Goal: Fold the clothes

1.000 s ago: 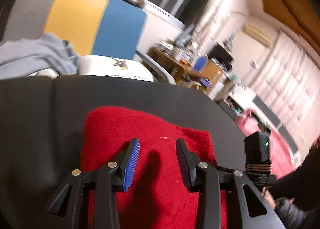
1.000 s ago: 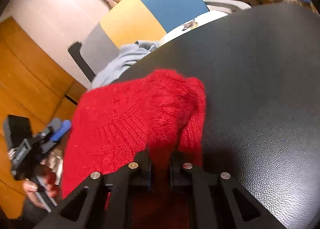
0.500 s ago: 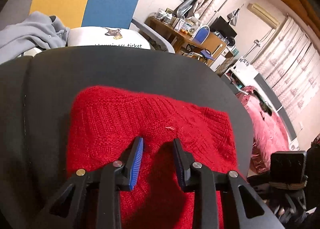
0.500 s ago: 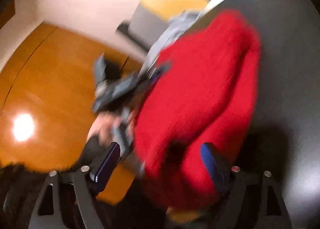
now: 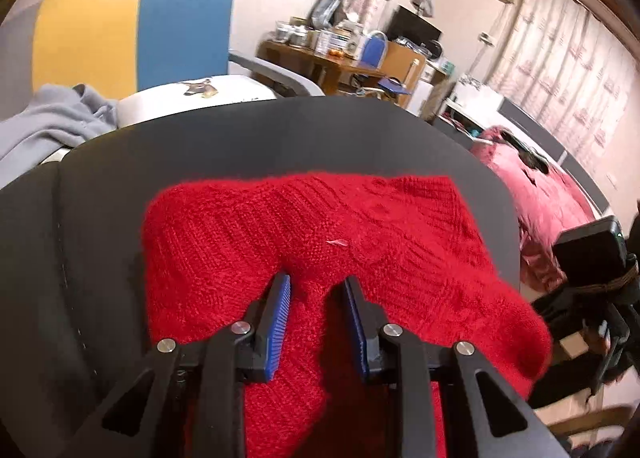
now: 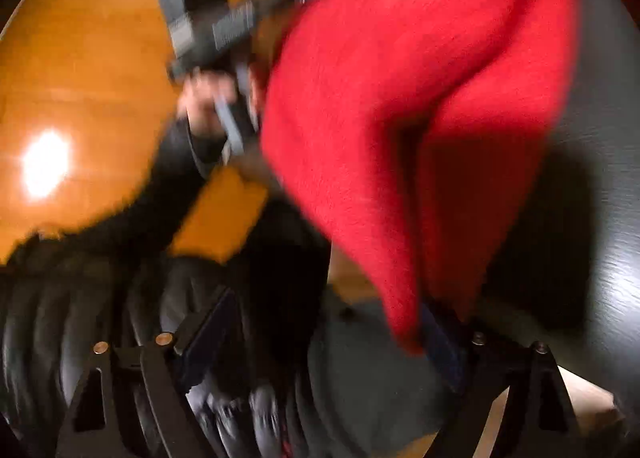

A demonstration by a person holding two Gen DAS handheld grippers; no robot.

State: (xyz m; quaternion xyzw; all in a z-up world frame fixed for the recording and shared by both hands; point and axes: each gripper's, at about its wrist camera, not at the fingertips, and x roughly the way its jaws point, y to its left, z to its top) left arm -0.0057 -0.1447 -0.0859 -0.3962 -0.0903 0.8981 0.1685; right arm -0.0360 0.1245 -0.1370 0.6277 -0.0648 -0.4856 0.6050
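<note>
— Biggest thing first?
— Black table (image 5: 248, 154), leather-like top, filling most of the left wrist view.
— On it?
— Red knitted sweater (image 5: 320, 242), spread across the middle toward the near edge and the right edge, one corner drooping past the near right edge.
— Behind the far edge?
— Yellow and blue chair (image 5: 132, 26), with a grey garment (image 5: 44, 126) and a white cushion (image 5: 196, 94) on its seat.
— Left gripper (image 5: 316, 290)?
— Over the near edge, jaws partly apart, blue pads (image 5: 280, 318) on either side of a raised ridge of red knit; contact unclear.
— Right gripper (image 6: 320, 322)?
— Badly blurred view. Jaws wide apart, clamped on nothing; hanging corner of the sweater against the right finger (image 6: 444, 346).
</note>
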